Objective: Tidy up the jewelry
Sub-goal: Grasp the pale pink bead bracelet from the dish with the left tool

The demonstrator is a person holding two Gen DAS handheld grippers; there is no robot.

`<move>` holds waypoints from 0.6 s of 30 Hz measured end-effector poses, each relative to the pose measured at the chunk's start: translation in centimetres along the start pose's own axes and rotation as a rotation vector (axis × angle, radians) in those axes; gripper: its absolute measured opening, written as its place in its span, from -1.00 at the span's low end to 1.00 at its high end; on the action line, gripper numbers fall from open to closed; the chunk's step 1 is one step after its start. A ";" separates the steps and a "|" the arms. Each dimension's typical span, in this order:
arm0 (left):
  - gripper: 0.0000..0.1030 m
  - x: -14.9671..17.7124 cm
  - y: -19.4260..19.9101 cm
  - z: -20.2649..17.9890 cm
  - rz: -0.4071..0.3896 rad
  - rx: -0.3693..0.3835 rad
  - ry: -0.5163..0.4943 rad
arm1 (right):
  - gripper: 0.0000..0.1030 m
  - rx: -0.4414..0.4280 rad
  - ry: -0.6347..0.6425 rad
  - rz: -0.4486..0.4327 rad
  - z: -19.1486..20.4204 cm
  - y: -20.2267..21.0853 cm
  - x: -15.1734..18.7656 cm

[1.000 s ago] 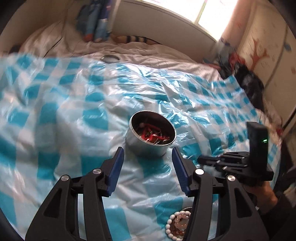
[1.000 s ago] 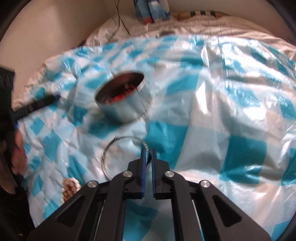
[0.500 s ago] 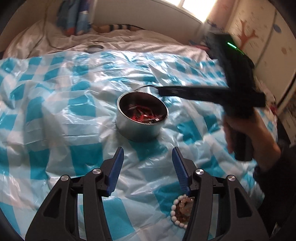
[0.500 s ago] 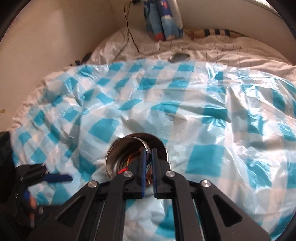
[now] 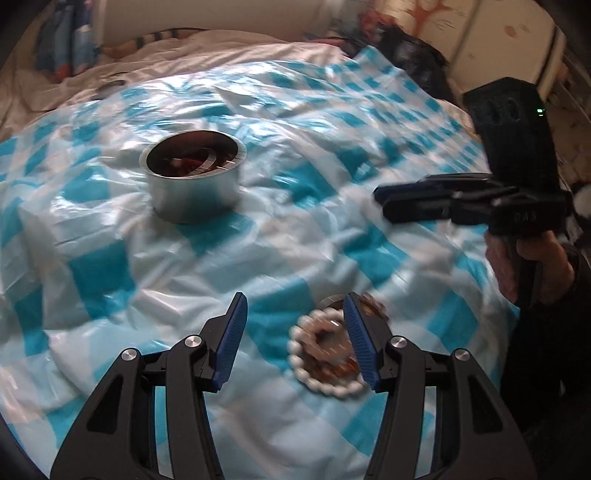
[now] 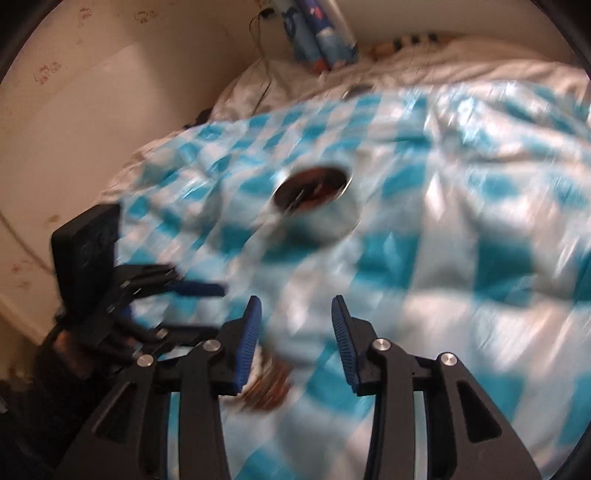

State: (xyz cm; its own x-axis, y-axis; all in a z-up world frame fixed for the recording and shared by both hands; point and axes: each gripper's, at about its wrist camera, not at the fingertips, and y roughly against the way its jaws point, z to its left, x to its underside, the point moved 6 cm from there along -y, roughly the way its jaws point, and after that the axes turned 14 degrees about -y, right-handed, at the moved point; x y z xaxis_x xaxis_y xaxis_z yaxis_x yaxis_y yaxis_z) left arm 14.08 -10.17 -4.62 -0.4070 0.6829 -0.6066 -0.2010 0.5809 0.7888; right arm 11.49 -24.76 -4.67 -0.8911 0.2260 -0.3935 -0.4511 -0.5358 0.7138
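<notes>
A round metal tin [image 5: 195,192] stands on the blue-checked plastic sheet [image 5: 92,269], with red jewelry and a thin silver bangle [image 5: 207,162] inside. White and brown bead bracelets [image 5: 325,354] lie in a pile just inside the right finger of my left gripper [image 5: 294,306], which is open above them. My right gripper [image 6: 296,306] hangs over the sheet short of the tin [image 6: 314,188]; its jaws are opening and nothing is between them. The left wrist view shows it at the right [image 5: 384,201], apart from the tin. The bracelets [image 6: 269,391] are a blur.
The sheet covers a bed with white bedding [image 5: 221,48]. A small dark round object [image 5: 110,86] lies beyond the sheet. Blue packages [image 6: 321,33] lean at the headboard, and dark clutter [image 5: 413,55] sits at the far right by a cabinet.
My right gripper carried the silver bangle from the sheet to the tin, let it go there and pulled back. My left gripper swung right and down over the bead bracelets.
</notes>
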 end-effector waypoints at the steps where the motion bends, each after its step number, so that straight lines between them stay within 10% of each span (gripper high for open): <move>1: 0.00 0.0 -0.1 -0.4 0.000 0.014 -0.014 | -0.24 0.015 0.014 0.006 0.1 -0.2 0.4; 8: -0.03 0.6 -1.7 -2.5 0.062 0.071 -0.083 | -0.24 0.029 -0.020 0.001 -0.7 -0.5 0.1; 18: -0.74 1.1 -1.6 -2.5 0.111 0.033 -0.133 | -0.21 0.027 -0.019 0.037 -0.9 -1.6 0.4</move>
State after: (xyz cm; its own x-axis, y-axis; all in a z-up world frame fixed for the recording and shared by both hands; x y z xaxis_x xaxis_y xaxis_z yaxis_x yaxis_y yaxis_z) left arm 11.76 -11.45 -6.32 -0.3030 0.7953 -0.5251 -0.1313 0.5109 0.8496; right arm 11.89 -24.52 -6.48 -0.9079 0.2222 -0.3554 -0.4187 -0.5217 0.7433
